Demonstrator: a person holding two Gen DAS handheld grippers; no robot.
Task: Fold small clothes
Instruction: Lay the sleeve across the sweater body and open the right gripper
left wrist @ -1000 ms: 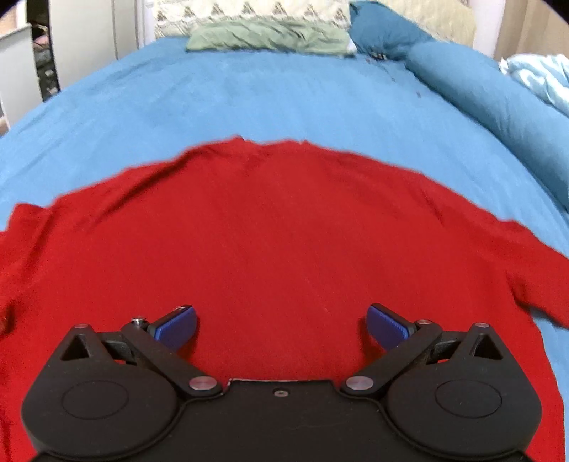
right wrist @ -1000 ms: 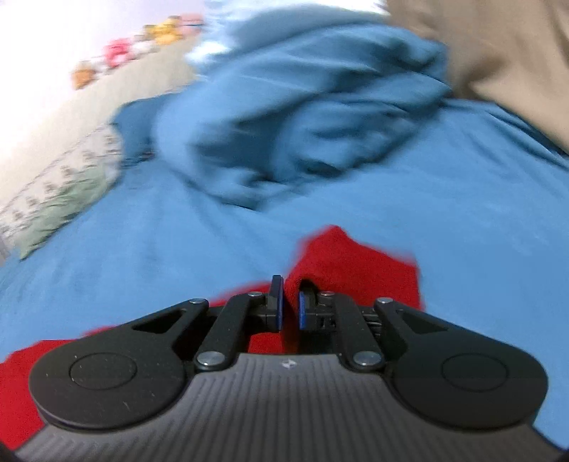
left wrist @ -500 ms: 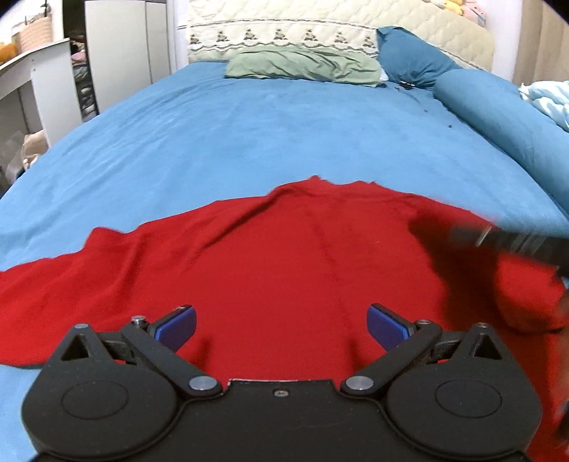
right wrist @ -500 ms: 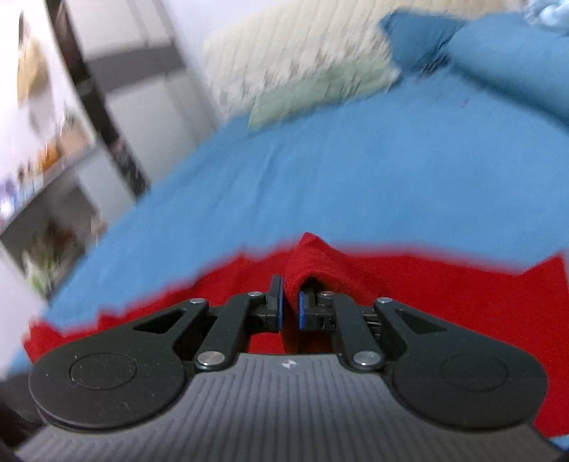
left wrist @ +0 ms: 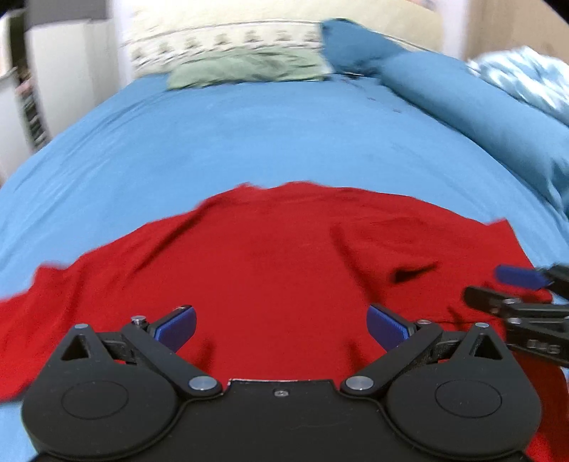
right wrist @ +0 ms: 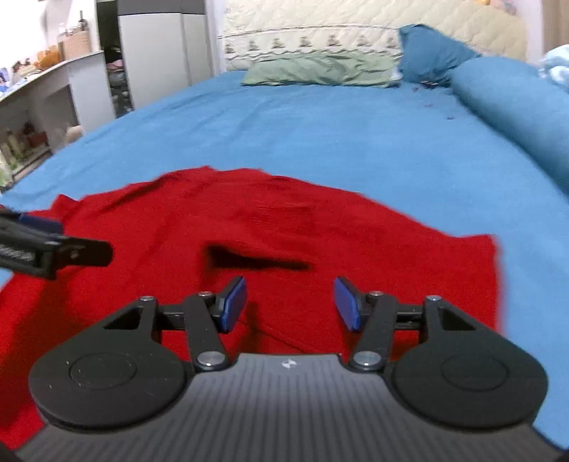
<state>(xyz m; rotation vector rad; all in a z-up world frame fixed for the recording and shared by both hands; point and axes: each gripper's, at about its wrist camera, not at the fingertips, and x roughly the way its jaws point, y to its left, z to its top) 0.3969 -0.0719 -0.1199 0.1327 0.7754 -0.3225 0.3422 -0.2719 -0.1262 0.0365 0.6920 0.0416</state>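
Folded inward since the earlier frame, the soft red knitted garment (right wrist: pixel 277 227) is spread on the blue bedsheet (right wrist: pixel 355 142) — its sleeve has just been released as the right gripper (right wrist: pixel 290 302) jaws opened. Nothing is pinched; the left gripper (left wrist: pixel 281 325) is held spread too — one fold judged done.

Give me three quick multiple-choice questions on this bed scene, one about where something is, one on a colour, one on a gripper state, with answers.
1. Where does the green pillow lie?
A. at the headboard
B. on the red garment
C. on the floor

2. What colour is the garment spread on the bed?
A. white
B. red
C. yellow

3. How is the right gripper?
A. shut on cloth
B. out of view
C. open, holding nothing

Answers:
A, the green pillow sits against the headboard.
B, the garment is red on the blue bed.
C, the right gripper has just opened; its fingers stand apart over the cloth.
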